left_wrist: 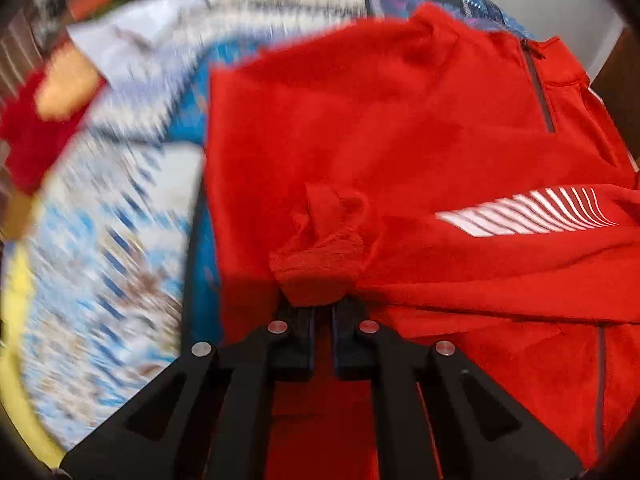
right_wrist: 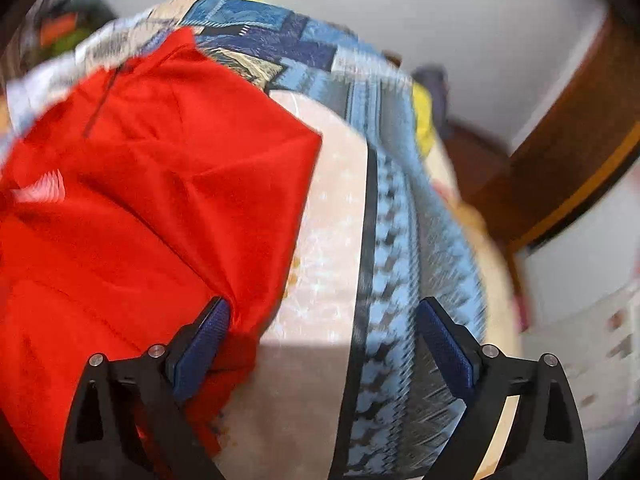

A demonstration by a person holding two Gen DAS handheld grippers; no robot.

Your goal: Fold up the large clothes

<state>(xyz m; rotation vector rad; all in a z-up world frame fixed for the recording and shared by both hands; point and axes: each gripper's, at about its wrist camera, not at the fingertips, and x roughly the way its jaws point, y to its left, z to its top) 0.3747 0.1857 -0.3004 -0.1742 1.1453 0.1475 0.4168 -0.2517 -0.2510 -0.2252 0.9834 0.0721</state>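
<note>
A large red fleece jacket (left_wrist: 400, 128) with a grey zip and a white striped patch (left_wrist: 528, 212) lies spread on a patterned blue and white bedspread (left_wrist: 100, 240). My left gripper (left_wrist: 322, 304) is shut on a bunched fold of the red jacket near its middle, lifting it slightly. In the right wrist view the jacket (right_wrist: 140, 200) fills the left side. My right gripper (right_wrist: 320, 344) is open and empty over the jacket's right edge, its left finger (right_wrist: 200, 348) touching the red cloth, its right finger (right_wrist: 448, 352) over the bedspread (right_wrist: 384, 280).
A white cloth (left_wrist: 132, 40) and a red and orange item (left_wrist: 48, 112) lie at the bed's far left. A brown wooden frame (right_wrist: 560, 168) and a white wall stand to the right. Both views are motion-blurred.
</note>
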